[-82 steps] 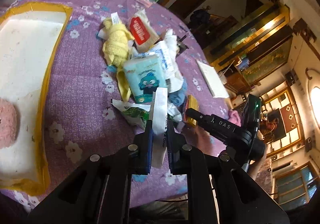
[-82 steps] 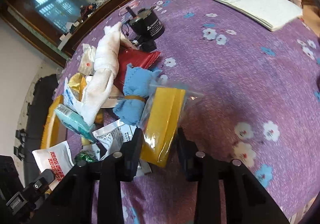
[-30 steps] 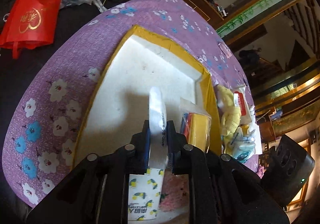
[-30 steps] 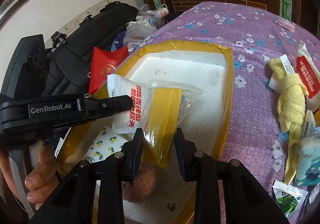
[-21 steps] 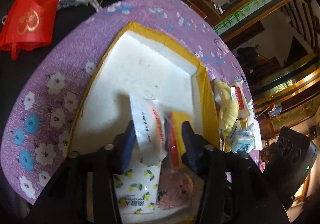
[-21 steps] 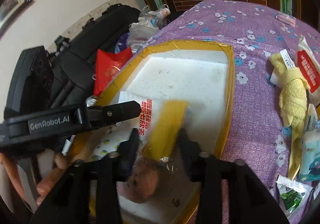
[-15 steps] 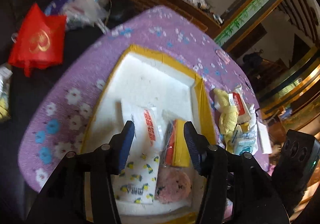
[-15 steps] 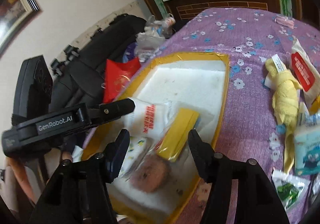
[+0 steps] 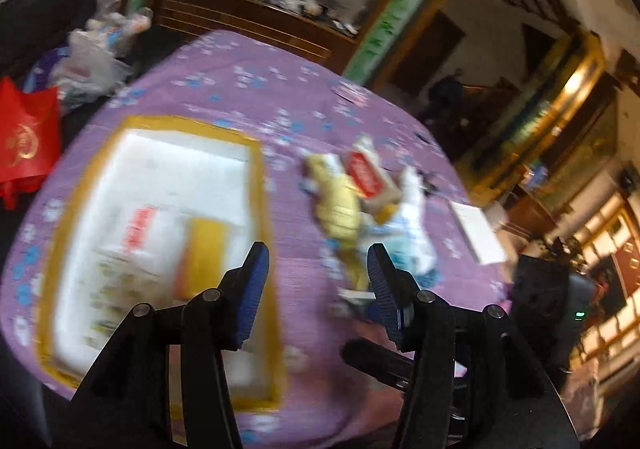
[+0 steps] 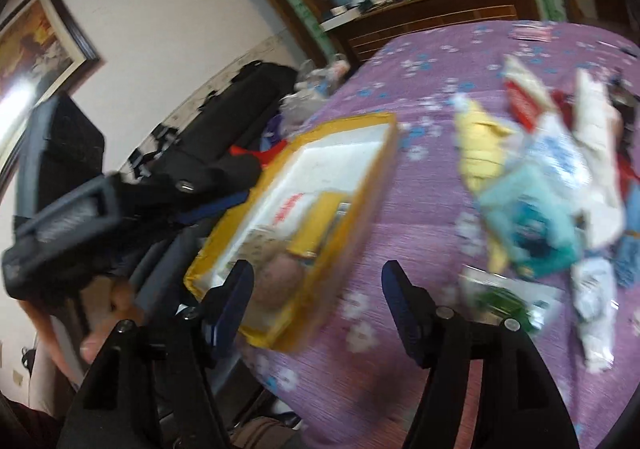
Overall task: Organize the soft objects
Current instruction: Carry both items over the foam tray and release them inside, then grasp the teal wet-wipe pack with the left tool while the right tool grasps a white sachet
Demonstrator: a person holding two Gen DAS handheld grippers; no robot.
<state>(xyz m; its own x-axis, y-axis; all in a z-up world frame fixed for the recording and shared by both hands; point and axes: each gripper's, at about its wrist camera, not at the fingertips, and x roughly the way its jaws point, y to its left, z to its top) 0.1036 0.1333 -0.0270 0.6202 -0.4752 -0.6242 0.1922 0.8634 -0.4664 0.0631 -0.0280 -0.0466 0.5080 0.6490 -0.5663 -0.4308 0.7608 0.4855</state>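
A shiny red paper bag (image 9: 26,139) sits at the left edge. A framed painting (image 10: 38,37) hangs upper left; a flat white notebook (image 9: 478,235) lies right of centre.

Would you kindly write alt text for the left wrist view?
The left gripper, open and empty, hangs above a purple flowered tablecloth. To its left a yellow-rimmed white tray holds packets; to the right lies a blurred pile of soft items.

Both tongs (image 9: 316,273) (image 10: 318,291) apart, empty.
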